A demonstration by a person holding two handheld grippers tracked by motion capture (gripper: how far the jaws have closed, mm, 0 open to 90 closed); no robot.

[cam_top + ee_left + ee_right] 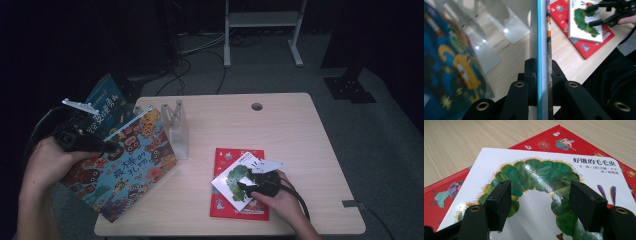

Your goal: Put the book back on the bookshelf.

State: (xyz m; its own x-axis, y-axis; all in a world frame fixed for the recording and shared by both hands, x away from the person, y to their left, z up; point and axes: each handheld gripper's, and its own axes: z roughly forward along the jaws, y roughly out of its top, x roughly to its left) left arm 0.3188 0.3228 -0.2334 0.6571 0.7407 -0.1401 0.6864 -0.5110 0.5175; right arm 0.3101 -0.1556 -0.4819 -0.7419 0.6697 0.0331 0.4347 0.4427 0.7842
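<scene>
The left claw (pixel 107 146) clamps a monster picture book (pixel 125 165) by its edge, tilted over the bench (pixel 280 125). The right claw (pixel 540 205), jaws apart, rests on the white caterpillar book (pixel 544 177) atop a red book (pixel 449 192).

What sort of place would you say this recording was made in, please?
Probably a lab or studio recording station, not a home: a small wooden table on grey carpet, loose cables across the floor, a metal stand's legs behind, dark surroundings.

A clear acrylic stand (pixel 176 129) sits upright on the pale wooden surface (pixel 290 130), near its back-left corner. A round cable hole (pixel 257 106) lies by the far edge. A blue book (pixel 106 105) leans off the surface's left side. Beyond, cables (pixel 200 55) trail over grey carpet (pixel 390 140) beneath a white metal frame (pixel 262 22).
</scene>
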